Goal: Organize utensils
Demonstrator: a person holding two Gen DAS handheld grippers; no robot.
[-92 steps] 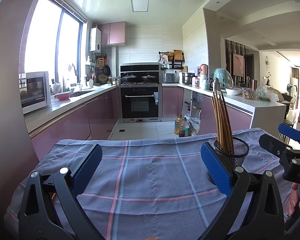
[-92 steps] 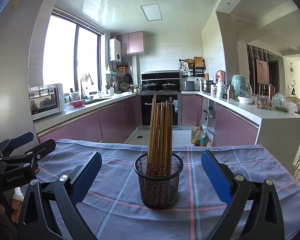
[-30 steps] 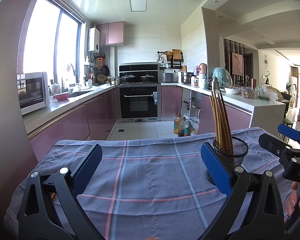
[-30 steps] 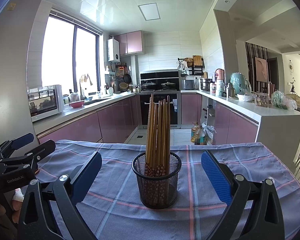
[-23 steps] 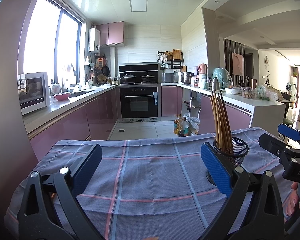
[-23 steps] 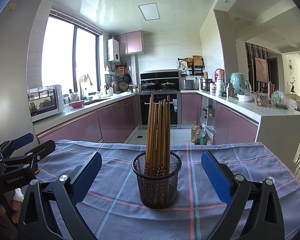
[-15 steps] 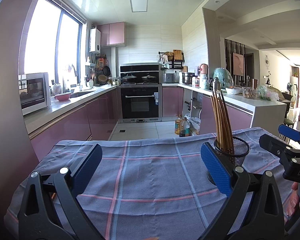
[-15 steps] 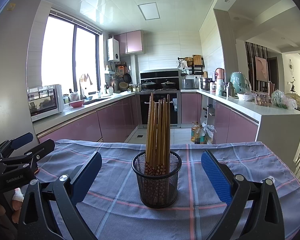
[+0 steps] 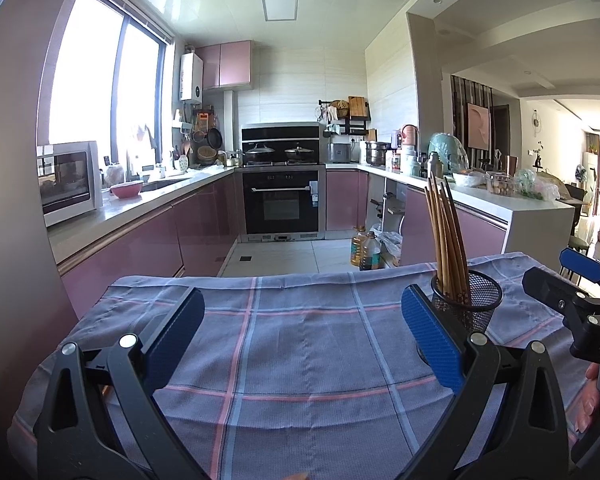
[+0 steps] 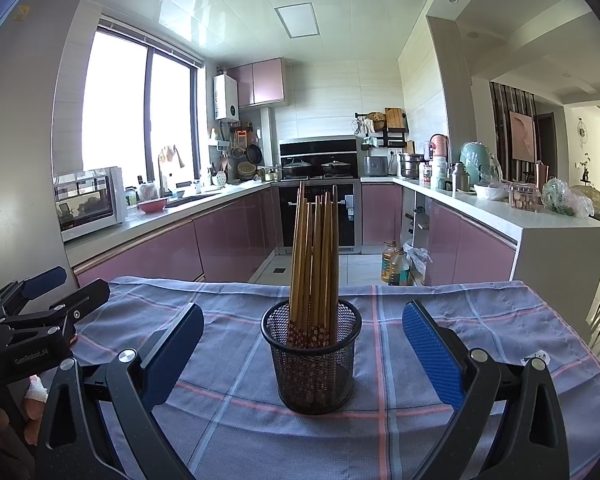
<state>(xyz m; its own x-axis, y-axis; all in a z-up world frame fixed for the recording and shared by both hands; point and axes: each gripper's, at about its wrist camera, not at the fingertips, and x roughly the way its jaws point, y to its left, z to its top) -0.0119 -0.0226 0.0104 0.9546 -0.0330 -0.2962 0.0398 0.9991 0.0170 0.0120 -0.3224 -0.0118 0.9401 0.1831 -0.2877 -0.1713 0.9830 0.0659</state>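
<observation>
Left gripper (image 9: 302,338) body reads "GenRobot.AI"; fingers spread, empty. Right gripper (image 10: 302,340) likewise spread, framing mesh cup (image 10: 312,364) of chopsticks (image 10: 314,264).

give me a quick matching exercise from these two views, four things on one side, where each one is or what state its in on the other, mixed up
Things:
1. chopsticks
2. mesh holder
3. right gripper
4. pink bowl

Places or states:
A. on the kitchen counter by the window
B. open, one finger on each side of the holder, not touching it
C. standing upright in a bundle
D. on the checked cloth

Pairs: 1-C, 2-D, 3-B, 4-A
</observation>
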